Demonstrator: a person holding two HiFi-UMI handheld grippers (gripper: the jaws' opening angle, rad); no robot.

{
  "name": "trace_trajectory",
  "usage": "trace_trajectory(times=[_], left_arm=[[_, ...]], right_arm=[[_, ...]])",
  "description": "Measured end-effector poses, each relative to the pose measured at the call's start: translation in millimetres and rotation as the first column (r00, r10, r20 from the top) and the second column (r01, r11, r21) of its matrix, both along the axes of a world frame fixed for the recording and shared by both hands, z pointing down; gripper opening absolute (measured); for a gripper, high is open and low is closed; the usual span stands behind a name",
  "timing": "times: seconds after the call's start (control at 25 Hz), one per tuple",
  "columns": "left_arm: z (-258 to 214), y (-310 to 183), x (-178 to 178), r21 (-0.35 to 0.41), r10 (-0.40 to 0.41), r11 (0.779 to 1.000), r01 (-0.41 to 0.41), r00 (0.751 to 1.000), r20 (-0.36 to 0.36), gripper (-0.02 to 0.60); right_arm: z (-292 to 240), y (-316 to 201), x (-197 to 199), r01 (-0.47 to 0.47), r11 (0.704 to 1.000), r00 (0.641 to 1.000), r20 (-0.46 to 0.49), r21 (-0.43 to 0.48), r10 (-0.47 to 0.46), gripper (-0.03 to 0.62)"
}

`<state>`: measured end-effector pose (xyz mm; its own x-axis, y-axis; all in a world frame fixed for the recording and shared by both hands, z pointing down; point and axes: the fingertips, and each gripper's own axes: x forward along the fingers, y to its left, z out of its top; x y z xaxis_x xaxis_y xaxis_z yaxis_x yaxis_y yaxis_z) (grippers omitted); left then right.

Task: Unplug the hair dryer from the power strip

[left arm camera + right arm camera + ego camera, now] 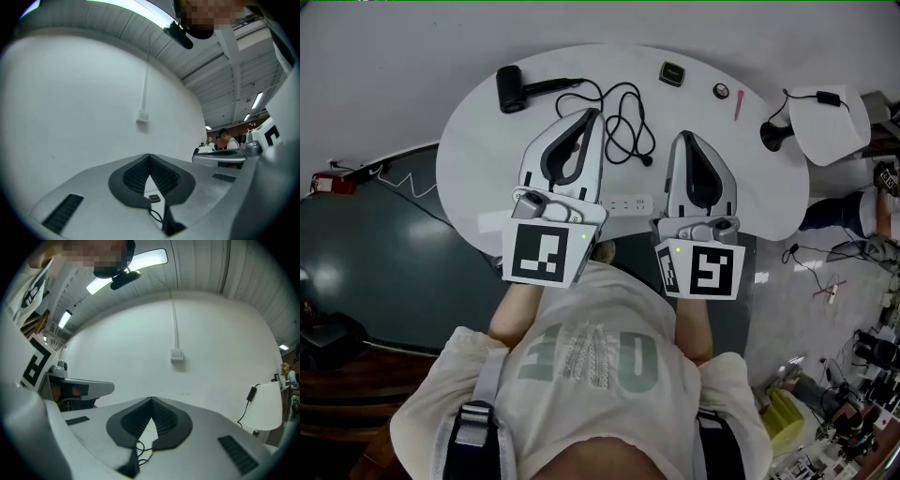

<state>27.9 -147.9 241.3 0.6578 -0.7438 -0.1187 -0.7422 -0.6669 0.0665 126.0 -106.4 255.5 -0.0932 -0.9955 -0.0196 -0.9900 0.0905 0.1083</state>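
Jaws are pressed together and empty on your left gripper (592,114) and right gripper (686,137), either side of the power strip (628,202); the hair dryer (511,89) lies at the table's (487,159) far left, its plug (647,161) seemingly already out.

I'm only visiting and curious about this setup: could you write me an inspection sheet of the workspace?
Surface: white rounded table, mostly bare.
Job's things: black hair dryer at the far left; white power strip near the front edge.
Clutter: small dark device, round object, pink stick.
Grippers: left gripper and right gripper both shut, empty, above the table.
Cables: dryer cord looped; its end appears to lie short of the strip.
Surroundings: white wall; grey floor, cluttered at right.
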Motion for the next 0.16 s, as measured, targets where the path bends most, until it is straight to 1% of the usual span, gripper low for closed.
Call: trace_trajectory(times=[0.16], left_arm=[[2.3, -1.4, 2.4, 0.017, -0.021, 1.0, 0.021, 0.999, 0.03, 0.006]], right_arm=[[2.7, -0.9, -0.2, 0.003, 1.0, 1.0, -0.017, 0.0, -0.003, 0.005]])
